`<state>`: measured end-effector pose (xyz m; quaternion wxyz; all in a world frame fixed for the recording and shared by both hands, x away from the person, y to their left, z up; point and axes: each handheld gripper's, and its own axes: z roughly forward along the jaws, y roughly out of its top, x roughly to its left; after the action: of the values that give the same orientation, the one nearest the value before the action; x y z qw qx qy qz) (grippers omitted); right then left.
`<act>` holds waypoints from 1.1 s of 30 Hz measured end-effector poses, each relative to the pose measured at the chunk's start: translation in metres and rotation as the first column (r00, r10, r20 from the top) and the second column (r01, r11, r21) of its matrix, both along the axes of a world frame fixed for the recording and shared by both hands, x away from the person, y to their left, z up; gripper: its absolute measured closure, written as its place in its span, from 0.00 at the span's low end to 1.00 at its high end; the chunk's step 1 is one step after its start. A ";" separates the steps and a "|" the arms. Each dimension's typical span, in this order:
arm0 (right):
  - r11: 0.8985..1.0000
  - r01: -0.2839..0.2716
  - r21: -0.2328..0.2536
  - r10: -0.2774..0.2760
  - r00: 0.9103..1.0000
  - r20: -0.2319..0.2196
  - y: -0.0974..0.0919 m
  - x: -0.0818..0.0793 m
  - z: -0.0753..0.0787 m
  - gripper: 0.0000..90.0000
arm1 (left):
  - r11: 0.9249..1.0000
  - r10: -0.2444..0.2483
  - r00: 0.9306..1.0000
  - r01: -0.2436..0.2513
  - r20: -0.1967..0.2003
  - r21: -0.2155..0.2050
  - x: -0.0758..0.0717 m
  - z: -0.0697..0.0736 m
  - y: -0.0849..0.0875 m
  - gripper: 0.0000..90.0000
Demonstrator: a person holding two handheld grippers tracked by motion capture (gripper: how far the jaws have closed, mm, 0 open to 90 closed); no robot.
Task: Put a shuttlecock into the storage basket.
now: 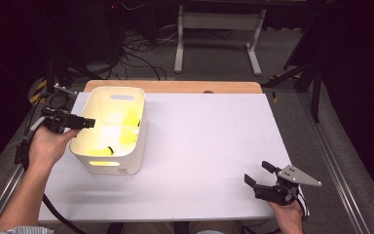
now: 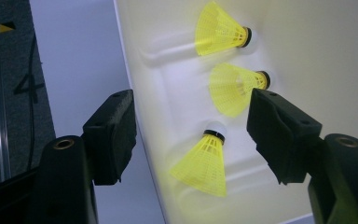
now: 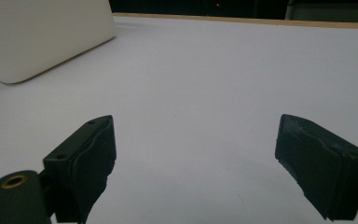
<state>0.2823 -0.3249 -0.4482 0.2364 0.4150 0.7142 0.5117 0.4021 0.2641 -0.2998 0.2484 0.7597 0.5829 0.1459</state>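
Note:
A white plastic bin (image 1: 121,168) stands on the left part of the white table (image 1: 209,141). Three yellow shuttlecocks lie on its floor: one (image 2: 219,29) farthest, one (image 2: 235,88) in the middle, one (image 2: 205,161) nearest. From the high view they show as yellow shapes (image 1: 130,119) inside the bin. My left gripper (image 1: 88,123) hovers over the bin's left rim, open; in its own view the left gripper (image 2: 191,107) has one jaw outside the wall and one over the inside, holding nothing. My right gripper (image 1: 258,173) rests open near the table's front right corner, empty (image 3: 196,140).
The bin's rounded corner (image 3: 37,37) shows at the far left of the right gripper view across bare table (image 3: 205,70). A wooden strip (image 1: 175,86) edges the table's far side. Cables and a metal stand (image 1: 219,29) are on the floor beyond.

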 end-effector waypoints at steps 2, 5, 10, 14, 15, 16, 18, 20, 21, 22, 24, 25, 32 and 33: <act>1.000 0.001 0.001 -0.001 1.000 0.000 0.000 0.000 0.000 0.14 | 1.000 0.008 1.000 -0.008 0.000 -0.005 -0.001 0.000 0.002 0.38; 1.000 0.000 0.000 0.000 1.000 0.001 0.000 0.000 0.000 0.14 | 1.000 0.008 1.000 -0.008 -0.001 -0.001 -0.001 0.001 0.004 0.38; 1.000 -0.001 -0.001 0.001 1.000 0.003 0.000 0.000 0.000 0.14 | 1.000 0.028 1.000 -0.028 -0.002 -0.007 -0.002 0.000 0.010 0.38; 1.000 0.001 -0.001 -0.001 1.000 0.002 0.000 0.000 0.000 0.14 | 0.999 0.041 0.999 -0.041 0.001 -0.015 -0.004 -0.001 0.015 0.39; 1.000 0.001 -0.002 -0.001 1.000 0.003 0.000 0.000 0.000 0.14 | 0.999 0.044 0.999 -0.044 0.005 -0.016 -0.004 -0.001 0.017 0.39; 1.000 0.000 -0.003 0.000 1.000 0.002 0.000 0.000 0.000 0.14 | 0.999 0.046 0.999 -0.045 0.003 -0.015 -0.005 -0.001 0.018 0.39; 1.000 -0.001 -0.003 0.001 1.000 0.003 0.001 0.000 0.000 0.14 | 0.998 0.053 0.999 -0.053 0.002 -0.016 -0.005 -0.001 0.021 0.39; 1.000 -0.001 -0.003 0.001 1.000 0.002 0.001 0.000 0.000 0.14 | 0.997 0.070 0.998 -0.070 0.003 -0.023 -0.006 -0.001 0.026 0.39; 1.000 0.000 -0.004 0.000 1.000 0.002 0.001 0.000 0.000 0.14 | 0.997 0.072 0.997 -0.072 0.005 -0.025 -0.007 -0.001 0.028 0.39; 1.000 -0.001 -0.005 0.001 1.000 0.002 0.001 0.000 0.000 0.14 | 0.997 0.072 0.997 -0.072 0.005 -0.025 -0.007 -0.001 0.028 0.39; 1.000 0.000 -0.005 0.000 1.000 0.002 0.001 0.000 0.000 0.14 | 0.997 0.079 0.997 -0.079 0.007 -0.027 -0.008 -0.002 0.031 0.39; 1.000 0.000 -0.003 0.000 1.000 0.002 0.001 0.000 0.000 0.14 | 0.996 0.086 0.996 -0.086 0.010 -0.032 -0.009 -0.002 0.033 0.39; 1.000 -0.004 -0.014 0.004 1.000 0.004 0.001 0.000 0.000 0.14 | 0.992 0.115 0.993 -0.115 0.012 -0.047 -0.013 -0.005 0.043 0.40; 1.000 -0.004 -0.014 0.004 1.000 0.004 0.001 0.000 0.000 0.14 | 0.992 0.115 0.993 -0.115 0.012 -0.047 -0.013 -0.005 0.043 0.40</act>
<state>0.2823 -0.3235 -0.4482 0.2398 0.4111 0.7180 0.5079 0.3887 0.3074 -0.3045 0.2614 0.7178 0.6271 0.1521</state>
